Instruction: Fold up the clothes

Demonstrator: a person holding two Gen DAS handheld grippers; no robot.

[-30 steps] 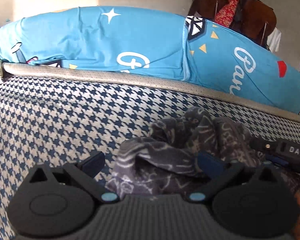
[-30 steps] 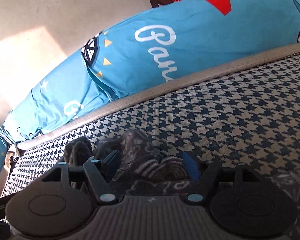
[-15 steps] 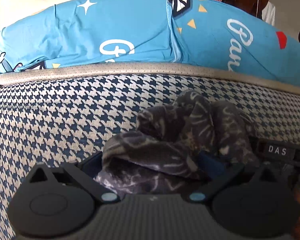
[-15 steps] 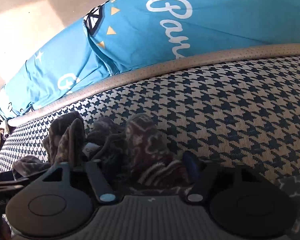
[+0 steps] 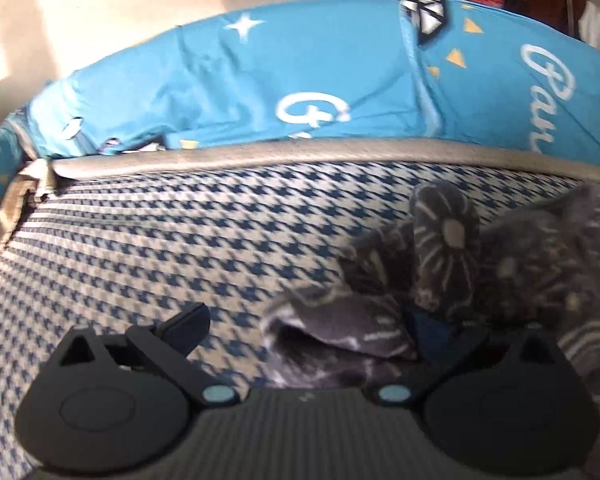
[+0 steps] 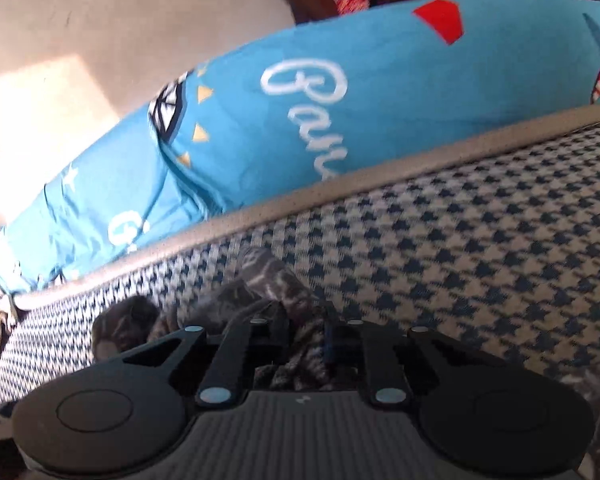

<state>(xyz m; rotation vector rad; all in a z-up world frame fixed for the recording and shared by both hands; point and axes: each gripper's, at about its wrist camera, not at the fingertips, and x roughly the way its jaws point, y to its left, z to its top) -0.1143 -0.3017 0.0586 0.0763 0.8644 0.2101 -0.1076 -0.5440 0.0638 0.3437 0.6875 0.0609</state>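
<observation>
Right claw [image 6: 306, 330] closing, pinching gray patterned garment [image 6: 268, 280]; left claw [image 5: 308, 320] gaping open w/ bunched garment [image 5: 460, 272] — no clear long axis.

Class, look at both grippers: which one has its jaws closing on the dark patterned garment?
The right gripper: its jaws are closing, pinching the garment; the left gripper stands wide.

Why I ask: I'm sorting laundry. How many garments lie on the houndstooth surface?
1: a crumpled dark patterned garment on the houndstooth surface, a fold of it between the closing jaws of the right hand-held gripper. Other pieces may be hidden inside the bunch.
</observation>
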